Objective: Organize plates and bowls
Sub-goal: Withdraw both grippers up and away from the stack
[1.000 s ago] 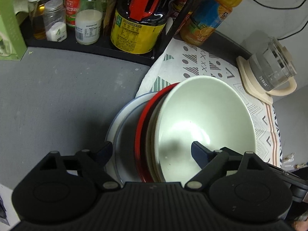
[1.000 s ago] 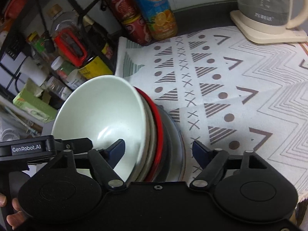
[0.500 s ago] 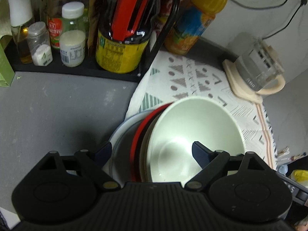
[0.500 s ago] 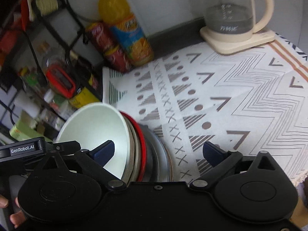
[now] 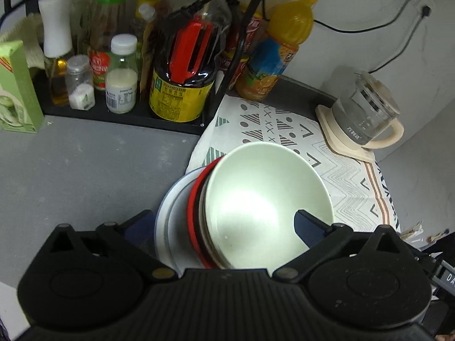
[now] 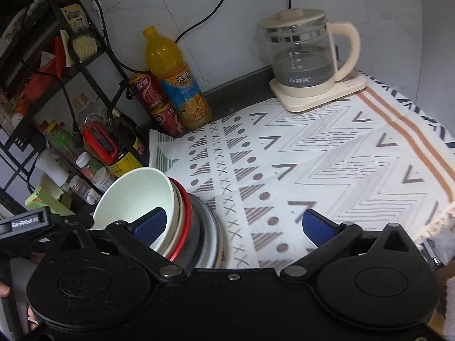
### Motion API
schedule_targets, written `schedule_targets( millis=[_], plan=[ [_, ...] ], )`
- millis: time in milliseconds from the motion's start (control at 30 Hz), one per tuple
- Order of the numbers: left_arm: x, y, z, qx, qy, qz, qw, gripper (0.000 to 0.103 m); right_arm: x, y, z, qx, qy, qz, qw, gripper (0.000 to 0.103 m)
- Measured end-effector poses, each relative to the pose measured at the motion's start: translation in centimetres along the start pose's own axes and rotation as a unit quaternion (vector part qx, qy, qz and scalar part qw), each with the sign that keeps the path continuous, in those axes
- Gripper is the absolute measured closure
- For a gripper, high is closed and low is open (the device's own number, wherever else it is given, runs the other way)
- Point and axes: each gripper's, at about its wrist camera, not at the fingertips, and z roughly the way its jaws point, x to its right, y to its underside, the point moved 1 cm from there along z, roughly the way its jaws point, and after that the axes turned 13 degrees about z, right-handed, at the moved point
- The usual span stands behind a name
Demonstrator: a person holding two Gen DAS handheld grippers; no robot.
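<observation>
Start at the far left of the stack (image 5: 199, 213), on the grey counter (image 5: 85, 176), where the green box (image 5: 14, 91) and the row of bottles sit well behind it on the black shelf. Your left claw (image 5: 227, 224) straddles the stack: one blue finger sits outside the white plate (image 5: 170, 210) at the stack's left, the other reaches into the pale green bowl (image 5: 264, 199) on its right, so the plates, the red plate (image 5: 193, 207) and the bowl all lie between its jaws. Whether those fingers press the crockery or only bracket it, you cannot tell from here. The stack is tipped on edge, its axis running left to right, the bowl's mouth facing right, toward the patterned cloth (image 6: 327, 164). Seen from the right wrist, your right claw (image 6: 233, 224) is spread wide and holds nothing; its left finger overlaps the bowl's rim, perhaps inside it, while its right finger hangs over bare cloth, well apart from the stack. So the stack lies at the left edge of that claw's span, not centred in it. Your left hand looks the better placed for the whole stack; your right appears better placed for peeling off the bowl, as its open side faces that way. Beyond the stack to the right, the cloth is open as far as the kettle (image 6: 307, 56), with the orange bottle (image 6: 176, 79) behind.
</observation>
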Motion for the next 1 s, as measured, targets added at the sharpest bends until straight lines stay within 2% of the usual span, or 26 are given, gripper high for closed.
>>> schedule_targets(
  millis=[433,1000],
  plan=[
    [2.2,3.8,-5.8,0.044,0.009,0.034,0.9984,0.0,0.9,3.1,-7.3,0.074,0.022,-0.007,0.997,0.0],
    [4.7,8.3,-11.3,0.084,0.017,0.097,0.9916,0.0,0.9,7.7,-13.4,0.111,0.024,-0.014,0.993,0.0]
  ],
)
